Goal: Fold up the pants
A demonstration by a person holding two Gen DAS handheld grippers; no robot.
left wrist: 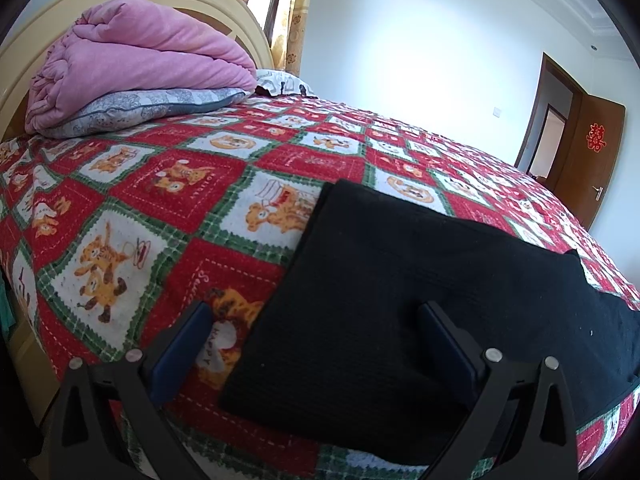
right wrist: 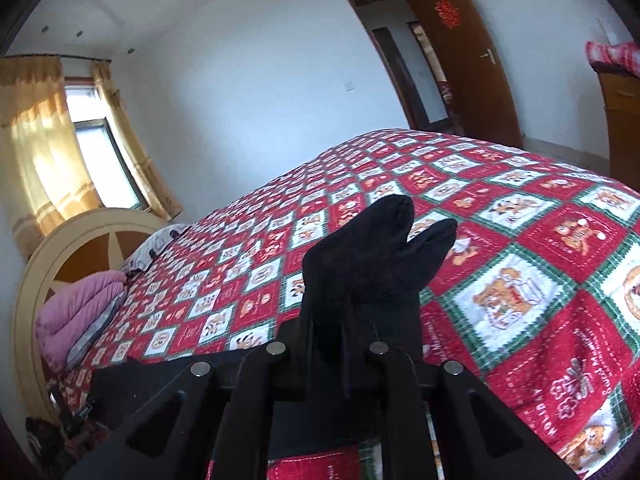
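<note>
**Black pants partly folded on quilted bed**

Left wrist view: the black pants (left wrist: 400, 300) lay in a flat, doubled panel near the bed's (left wrist: 160, 200) near edge, a fold apparently made already. The left tongs (left wrist: 316, 320) stood wide and empty, one finger over the quilt, the other over the cloth.

Right wrist view: the right tongs (right wrist: 344, 344) were clamped narrow on a bunched end of the pants (right wrist: 372, 264), lifted above the bed (right wrist: 520, 240). That end seemingly remained to be laid over.
</note>
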